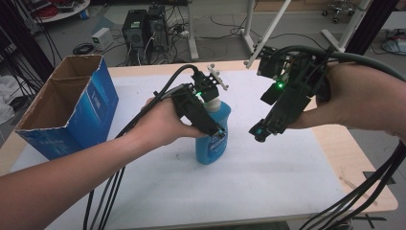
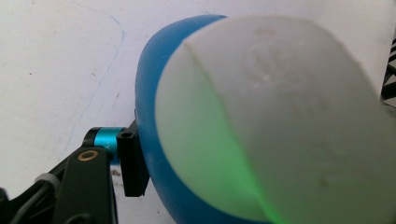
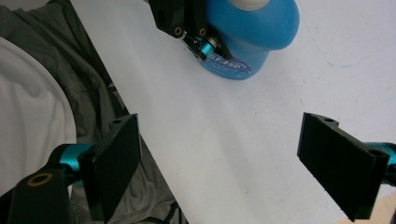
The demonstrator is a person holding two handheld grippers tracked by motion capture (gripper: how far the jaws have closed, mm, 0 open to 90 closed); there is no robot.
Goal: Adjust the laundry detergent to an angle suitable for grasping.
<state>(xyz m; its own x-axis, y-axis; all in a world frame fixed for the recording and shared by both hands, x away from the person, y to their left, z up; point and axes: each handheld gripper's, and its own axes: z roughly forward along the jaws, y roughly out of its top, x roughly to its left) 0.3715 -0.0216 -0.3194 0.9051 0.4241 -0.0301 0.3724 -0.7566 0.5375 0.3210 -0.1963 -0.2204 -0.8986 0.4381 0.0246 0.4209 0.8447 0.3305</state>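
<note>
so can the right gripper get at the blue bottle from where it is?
Probably yes. The right gripper hangs beside the blue bottle with its jaws wide open and bare table between them. The left gripper is clamped on the bottle's near side, but the side facing the right gripper looks free.

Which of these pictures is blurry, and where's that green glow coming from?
Left gripper view: the bottle sits so close its white cap is soft, tinted green. High view: sharp, dim, green lights on both grippers. Right gripper view: crisp, evenly lit.
</note>
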